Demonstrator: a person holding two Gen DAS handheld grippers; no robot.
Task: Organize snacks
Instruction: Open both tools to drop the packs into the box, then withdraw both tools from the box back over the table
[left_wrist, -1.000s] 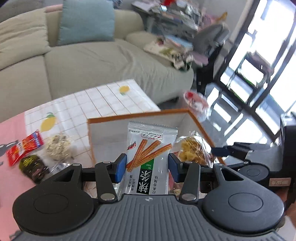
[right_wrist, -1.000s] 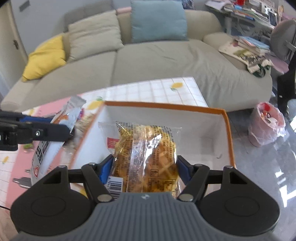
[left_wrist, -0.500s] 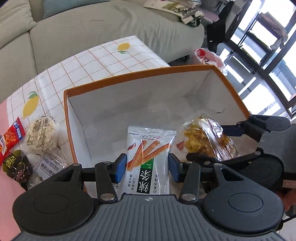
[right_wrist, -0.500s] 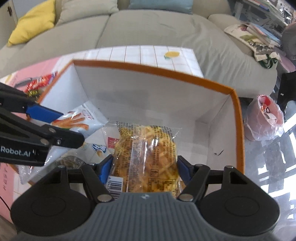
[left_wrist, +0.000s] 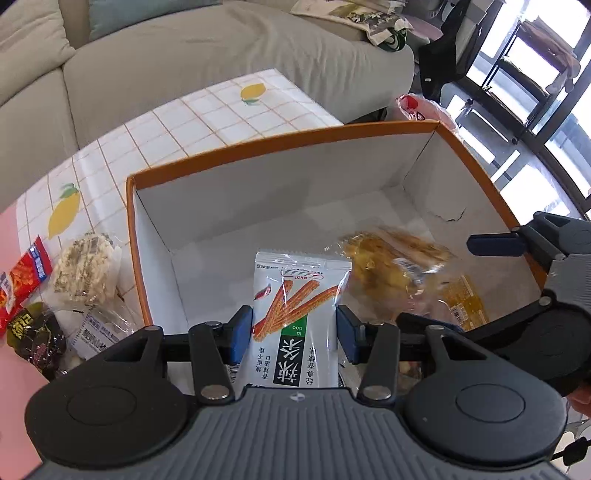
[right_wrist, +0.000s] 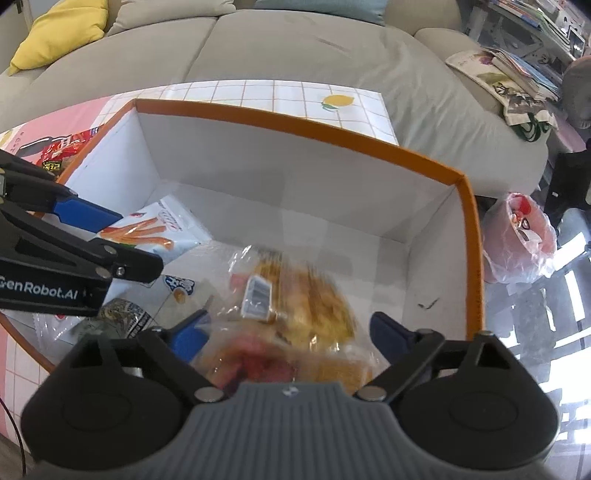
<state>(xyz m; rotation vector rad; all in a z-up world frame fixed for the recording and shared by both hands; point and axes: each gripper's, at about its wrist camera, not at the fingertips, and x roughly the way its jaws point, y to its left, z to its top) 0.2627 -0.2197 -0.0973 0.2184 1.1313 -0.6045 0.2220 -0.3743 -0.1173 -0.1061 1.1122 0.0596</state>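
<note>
Inside the orange-rimmed cardboard box (left_wrist: 236, 155), white on its inner walls, we see both tools reaching down. Our left gripper (left_wrist: 294, 330) is clamped on a white packet of spicy sticks (left_wrist: 295, 306), its blue pads pressing the packet's two edges, and the packet stands upright just above the box floor. Our right gripper (right_wrist: 286, 330) has its jaws spread wide apart, and a clear bag of yellow waffle snacks (right_wrist: 295, 306) sits blurred between them, inside the box, touching neither pad that we can make out. In the left wrist view the same bag (left_wrist: 391, 266) lies just right of the white packet. Other wrapped snacks lie on the box floor near the left wall, among them a small dark-printed pack (right_wrist: 125, 317).

Outside the box, to its left on the table, lie a puffed rice cake in clear wrap (left_wrist: 86, 269), a red packet (left_wrist: 22, 284) and a dark packet (left_wrist: 35, 332). The tablecloth (left_wrist: 207, 122) is white with a grid and lemon prints. Beyond it stands a grey-green sofa (right_wrist: 295, 48) with a yellow cushion (right_wrist: 59, 33); a bin with a pink bag (right_wrist: 517, 236) stands on the glossy floor to the right.
</note>
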